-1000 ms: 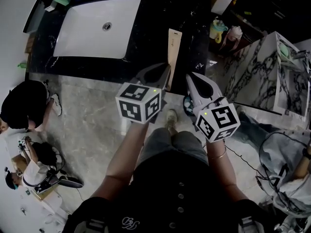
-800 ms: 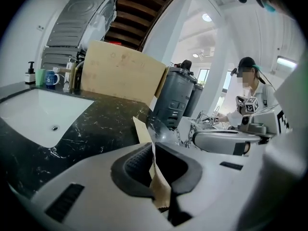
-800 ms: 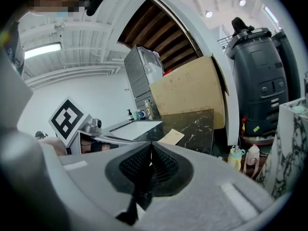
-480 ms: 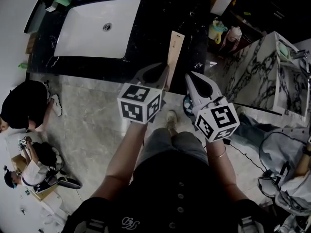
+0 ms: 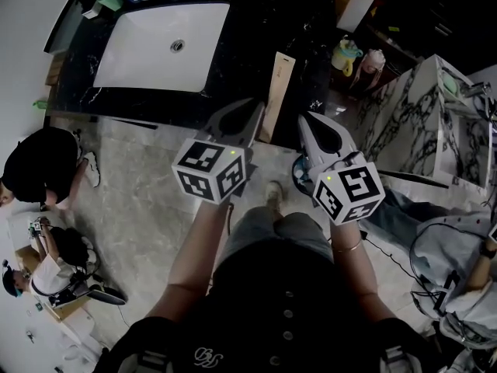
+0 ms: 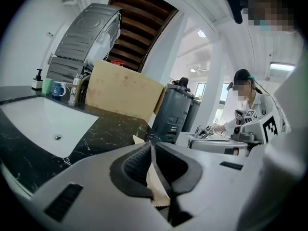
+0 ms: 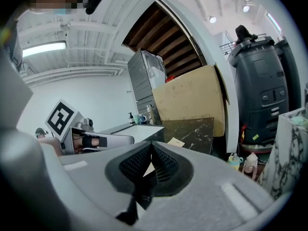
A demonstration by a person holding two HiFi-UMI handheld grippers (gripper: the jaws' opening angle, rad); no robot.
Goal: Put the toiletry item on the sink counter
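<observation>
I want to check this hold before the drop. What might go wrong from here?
The left gripper pinches the packet only at its near end, so the long free end may sag or twist out of the jaws. The pinched end sits about at the front edge of the counter. Let go here, the packet may tip off onto the floor.

Lab mock-up bathroom: marble sink counter (image 5: 248,45) beside grey machine (image 6: 173,112).
</observation>
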